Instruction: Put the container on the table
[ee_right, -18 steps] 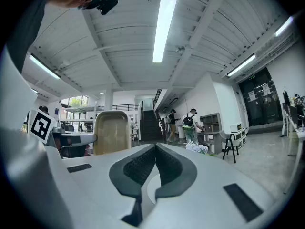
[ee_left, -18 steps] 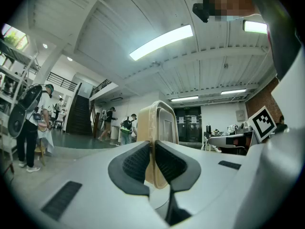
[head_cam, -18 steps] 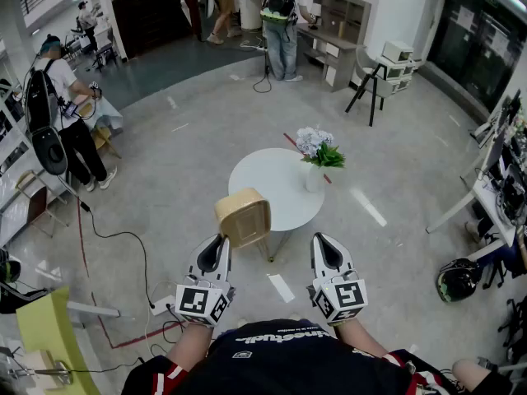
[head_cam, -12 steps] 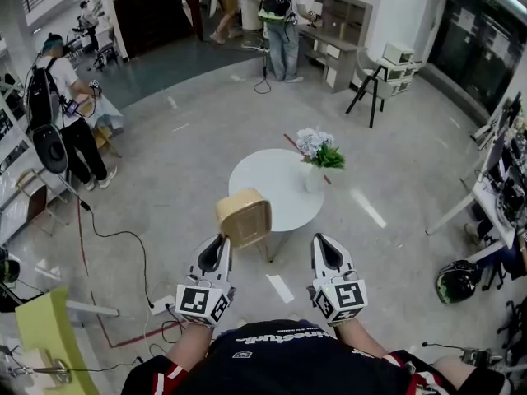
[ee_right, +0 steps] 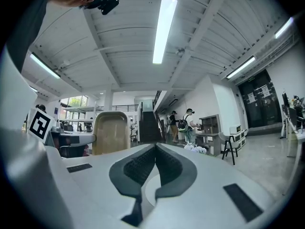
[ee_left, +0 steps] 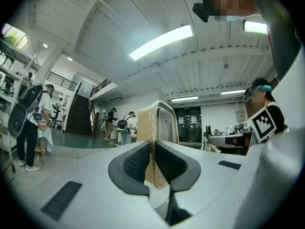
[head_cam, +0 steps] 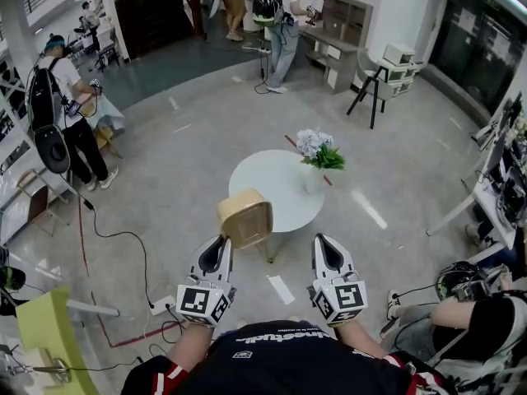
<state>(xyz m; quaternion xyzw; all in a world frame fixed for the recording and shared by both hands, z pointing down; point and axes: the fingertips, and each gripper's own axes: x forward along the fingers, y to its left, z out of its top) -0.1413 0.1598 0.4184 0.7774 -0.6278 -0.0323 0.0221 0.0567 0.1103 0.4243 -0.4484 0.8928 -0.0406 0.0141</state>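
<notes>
- The left gripper (head_cam: pixel 220 242) is clenched on a tan, rounded-rectangular plastic container (head_cam: pixel 244 217), with one ribbed dark pad pressed on each side of its rim.
- In the left gripper view, the left gripper (ee_left: pixel 152 149) has its jaws only a narrow slit apart, just wide enough for the thin rim. The container (ee_left: pixel 163 123) stands on edge and rises upright above the pads.
- The container is held up in the air, off the floor and not resting on anything. In the head view it overlaps the near-left edge of the round white desk (head_cam: pixel 263 183). Whether it is over the desk or short of it cannot be told from that angle.
- The right gripper (head_cam: pixel 323 239) is pressed closed. In its own view the right gripper (ee_right: pixel 155 149) shows both pads meeting, with nothing between them.
- The right gripper touches neither the container nor the desk, and the container (ee_right: pixel 111 131) shows off to its left in that view.
- Both grippers point level and forward, side by side and a little apart, ahead of the person's dark shirt.
- On the far right part of the desk stands a white vase (head_cam: pixel 314 178) holding pale flowers with green leaves (head_cam: pixel 318 148). It is well apart from the container.
- Several people stand at the edges of the room, and one sits at the lower right.
</notes>
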